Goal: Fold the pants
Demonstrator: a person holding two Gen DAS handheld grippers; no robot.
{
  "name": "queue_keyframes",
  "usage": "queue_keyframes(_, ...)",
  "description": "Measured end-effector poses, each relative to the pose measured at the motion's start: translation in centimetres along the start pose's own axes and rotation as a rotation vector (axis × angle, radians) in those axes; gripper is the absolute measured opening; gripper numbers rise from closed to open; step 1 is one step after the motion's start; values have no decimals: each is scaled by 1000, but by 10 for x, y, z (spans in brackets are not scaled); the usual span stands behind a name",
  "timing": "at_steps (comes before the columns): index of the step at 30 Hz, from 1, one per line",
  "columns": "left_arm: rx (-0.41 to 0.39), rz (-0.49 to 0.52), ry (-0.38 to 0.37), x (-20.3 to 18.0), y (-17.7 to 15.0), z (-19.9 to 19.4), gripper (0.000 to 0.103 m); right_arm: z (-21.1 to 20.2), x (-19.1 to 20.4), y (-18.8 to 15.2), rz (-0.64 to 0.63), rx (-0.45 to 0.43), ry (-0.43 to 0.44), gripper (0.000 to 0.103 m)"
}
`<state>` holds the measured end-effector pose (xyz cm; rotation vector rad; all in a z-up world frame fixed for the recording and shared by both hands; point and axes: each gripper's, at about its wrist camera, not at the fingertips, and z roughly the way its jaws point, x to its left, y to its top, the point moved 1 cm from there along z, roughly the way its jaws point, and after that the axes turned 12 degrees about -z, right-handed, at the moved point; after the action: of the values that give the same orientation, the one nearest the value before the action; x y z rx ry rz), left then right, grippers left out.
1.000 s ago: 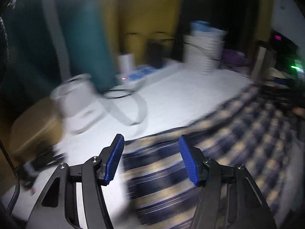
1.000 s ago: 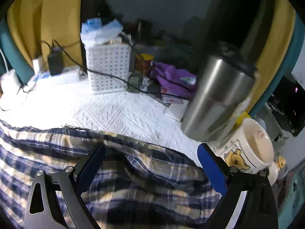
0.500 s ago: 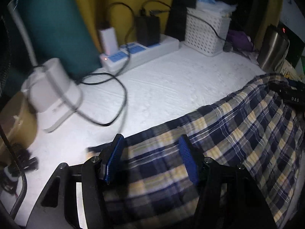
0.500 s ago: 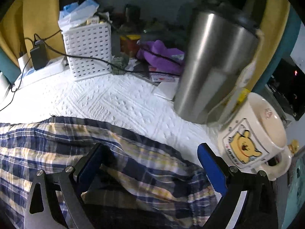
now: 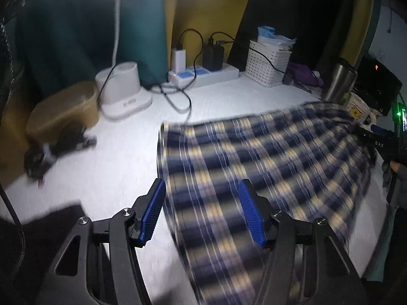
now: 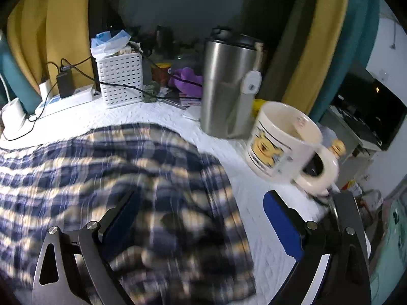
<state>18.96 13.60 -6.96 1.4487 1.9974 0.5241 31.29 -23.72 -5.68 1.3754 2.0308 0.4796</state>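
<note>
Pants [image 5: 267, 157], navy/cream plaid, lie spread flat on white textured desk [image 5: 122, 152], blurred w/ motion. Left wrist view: left gripper [image 5: 202, 214] hovers over near edge of the fabric, blue fingers [image 5: 152, 213] spread apart, nothing between them; left finger sits over bare desk, right finger over plaid. Beyond pants: white charger base [image 5: 122, 94] w/ black cable, power strip [image 5: 203, 75] w/ adapters plugged in, white basket [image 5: 268, 67], steel tumbler [image 5: 339, 81]. Right gripper body shows at far right edge.

Right wrist view: right gripper [image 6: 201, 222] over other end of pants [image 6: 114, 178], fingers wide apart, empty; left finger over plaid, right blue finger [image 6: 282, 223] over bare desk just beside cloth edge. Steel tumbler [image 6: 226, 86] & cartoon mug [image 6: 285, 142] stand near, right of pants, not touching them. White basket [image 6: 120, 80] further back.
</note>
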Motion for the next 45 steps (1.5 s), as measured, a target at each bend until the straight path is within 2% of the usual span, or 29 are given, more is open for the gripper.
queue_keyframes(9, 79, -65, -42, 10, -70, -20, 60, -34, 5, -36, 13, -17, 4, 98)
queue_keyframes(14, 67, -27, -31, 3, -89, -24, 58, -47, 10, -56, 23, -22, 10, 98)
queue_keyframes(15, 63, -18, -30, 2, -92, -25, 55, -50, 11, -59, 25, -23, 10, 98)
queue_keyframes(17, 53, 2, -27, 0, -98, -26, 21, -54, 12, -65, 31, -23, 12, 98)
queue_keyframes(18, 56, 10, -20, 0, -99, -24, 15, -55, 13, -67, 33, -23, 14, 98)
queue_keyframes(20, 47, 23, -20, 1, -105, -23, 7, -57, 15, -73, 34, -22, 15, 98)
queue_keyframes(24, 9, -5, -11, 9, -104, -28, 5, -61, 14, -84, 37, -17, 15, 98)
queue_keyframes(30, -22, -10, 54, 21, -107, -36, 5, -69, 7, -99, 57, -16, 10, 98)
queue_keyframes(33, 1, -13, 35, 19, -109, -40, 6, -74, 5, -103, 65, -22, 11, 98)
queue_keyframes(36, -22, -14, 44, 14, -102, -52, 10, -80, 5, -105, 63, -37, 17, 98)
queue_keyframes(37, -32, -18, 55, 14, -99, -55, 14, -82, 5, -105, 62, -41, 18, 98)
queue_keyframes(40, -104, -18, 99, 10, -89, -69, 47, -84, 5, -106, 63, -47, 21, 98)
queue_keyframes(41, -133, -13, 93, 5, -86, -75, 53, -84, 5, -107, 65, -47, 21, 98)
queue_keyframes(45, -163, 35, 48, -26, -80, -81, 55, -85, 1, -110, 78, -51, 24, 98)
